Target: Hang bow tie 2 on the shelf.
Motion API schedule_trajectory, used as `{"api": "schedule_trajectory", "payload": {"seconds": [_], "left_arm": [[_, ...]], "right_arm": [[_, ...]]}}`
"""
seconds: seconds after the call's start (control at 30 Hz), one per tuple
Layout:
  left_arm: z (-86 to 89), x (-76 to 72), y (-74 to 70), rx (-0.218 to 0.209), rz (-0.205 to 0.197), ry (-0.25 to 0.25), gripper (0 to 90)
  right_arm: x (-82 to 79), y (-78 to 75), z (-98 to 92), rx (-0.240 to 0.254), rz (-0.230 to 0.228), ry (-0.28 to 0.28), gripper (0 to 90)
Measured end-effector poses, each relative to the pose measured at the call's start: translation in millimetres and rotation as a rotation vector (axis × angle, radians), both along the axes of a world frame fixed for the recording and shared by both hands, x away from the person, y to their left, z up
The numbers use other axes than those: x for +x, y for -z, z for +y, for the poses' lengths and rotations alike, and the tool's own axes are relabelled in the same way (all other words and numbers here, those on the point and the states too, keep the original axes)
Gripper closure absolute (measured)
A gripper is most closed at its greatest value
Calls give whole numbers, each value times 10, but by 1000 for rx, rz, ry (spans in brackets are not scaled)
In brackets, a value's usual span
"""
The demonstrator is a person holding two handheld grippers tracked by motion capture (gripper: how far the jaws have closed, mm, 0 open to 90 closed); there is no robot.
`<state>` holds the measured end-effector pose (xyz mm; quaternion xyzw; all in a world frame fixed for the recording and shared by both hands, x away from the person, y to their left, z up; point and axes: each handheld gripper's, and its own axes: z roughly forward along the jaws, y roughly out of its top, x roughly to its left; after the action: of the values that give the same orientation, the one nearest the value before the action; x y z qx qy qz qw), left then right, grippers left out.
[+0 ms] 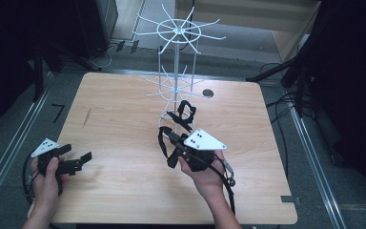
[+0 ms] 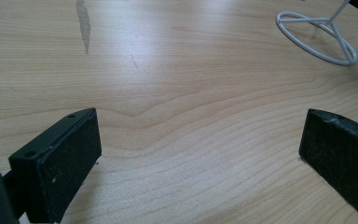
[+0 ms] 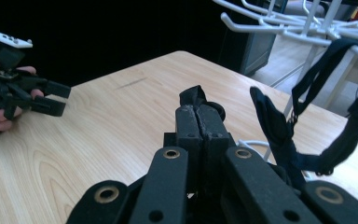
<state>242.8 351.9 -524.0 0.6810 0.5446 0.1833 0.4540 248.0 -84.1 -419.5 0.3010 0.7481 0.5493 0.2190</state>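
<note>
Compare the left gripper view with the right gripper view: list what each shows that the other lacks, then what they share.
Left gripper view alone: its own jaws standing wide apart over bare wood, a grey streak on the tabletop, and the white ring foot of the wire rack.

Right gripper view alone: its own jaws closed on a black strap, more strap loops hanging from the rack's white hook arms, and the left gripper in a hand farther off.

Both: the wooden table and part of the white rack.
</note>
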Motion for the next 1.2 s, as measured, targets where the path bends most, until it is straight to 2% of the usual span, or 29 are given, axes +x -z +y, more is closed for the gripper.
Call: {"api": "schedule_trajectory", "payload": {"seconds": [0.37, 0.9, 1.2], "left_arm": [[2, 0, -1, 2, 2, 3, 0], [4, -1, -2, 0, 2, 3, 0], [3, -1, 0, -1, -1, 2, 0]], "right_arm": [[18, -188, 95, 13, -34, -16, 900], [113, -359, 169, 24, -52, -18, 900], [193, -428, 177, 39, -47, -13, 900]]}}
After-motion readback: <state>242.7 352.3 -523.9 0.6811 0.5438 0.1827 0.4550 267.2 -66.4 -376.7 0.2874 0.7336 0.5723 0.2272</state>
